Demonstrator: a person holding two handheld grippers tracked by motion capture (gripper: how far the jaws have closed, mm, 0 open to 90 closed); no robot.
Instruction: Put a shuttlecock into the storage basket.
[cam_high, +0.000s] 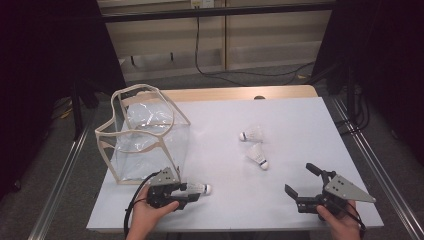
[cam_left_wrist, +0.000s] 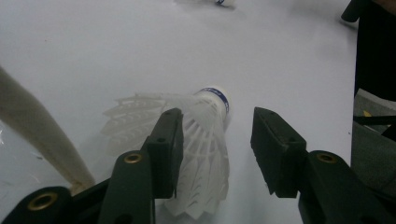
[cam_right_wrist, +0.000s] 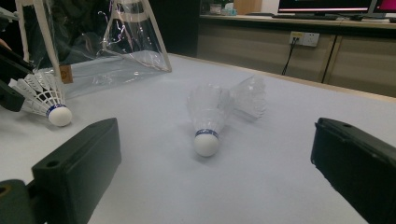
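The left tongs are standing part-open around a shuttlecock lying on the white counter, near its front edge, just beside the clear bag. One pad is lying against the feather skirt; the other pad is standing clear of it, so nothing is being gripped yet. To do this well, the tongs should be closing gently across the skirt near the cork, since feathers are likely to be crushing or slipping under a hard pinch, and the lift should be going straight up before swinging toward the bag's open top.

The right tongs are sitting wide and empty near the counter's front right, pointing toward two more shuttlecocks: the nearer with its cork facing the camera, the farther partly behind it.

In the left gripper view, the skirt's lower end is being cut off by the frame, and the left jaw is hiding part of the feathers. From above, the left tongs are covering most of the held-to-be shuttlecock. The bag's walls are glaring, so its contents are being hard to make out.
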